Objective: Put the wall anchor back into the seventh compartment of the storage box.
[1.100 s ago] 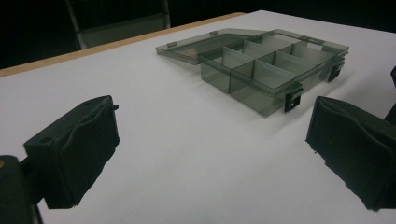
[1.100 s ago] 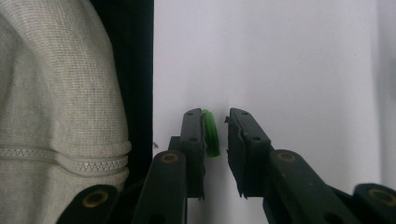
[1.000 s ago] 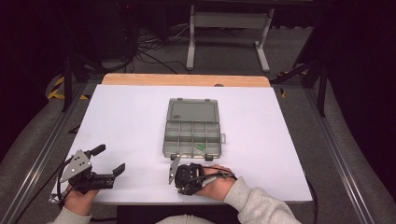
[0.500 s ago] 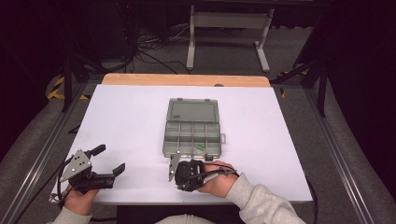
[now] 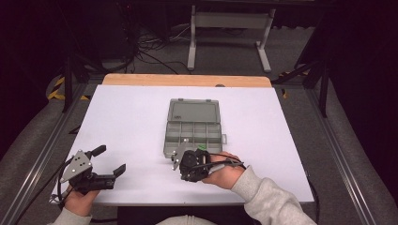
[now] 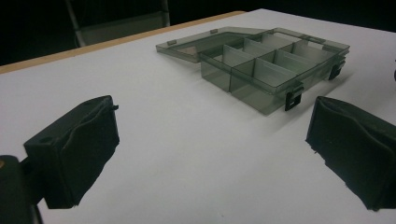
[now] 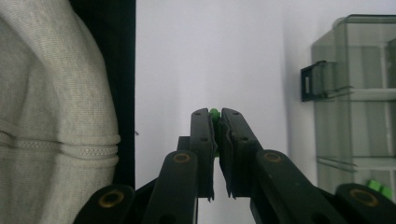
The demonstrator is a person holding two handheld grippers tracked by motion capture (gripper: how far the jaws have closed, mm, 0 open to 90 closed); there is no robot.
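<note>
A clear grey compartment box (image 5: 193,126) lies open mid-table, its lid flat behind it. In the left gripper view the box (image 6: 261,65) sits ahead to the right. My left gripper (image 5: 108,161) rests near the front left edge, open and holding nothing; its jaws stand wide apart (image 6: 210,140). My right gripper (image 5: 177,164) is just in front of the box, pointing left. It is shut (image 7: 215,122) on a small green piece (image 7: 214,113). Another green piece (image 7: 378,186) lies in a front compartment of the box (image 7: 359,93), also visible from above as a green piece (image 5: 202,147).
The white table (image 5: 131,117) has a wooden strip (image 5: 187,79) along its far edge. A grey sleeve (image 7: 51,116) lies beside the right gripper at the table's front edge. A metal stand (image 5: 230,28) and cables are on the floor beyond.
My right gripper has shifted slightly toward the box. The left gripper has not moved.
</note>
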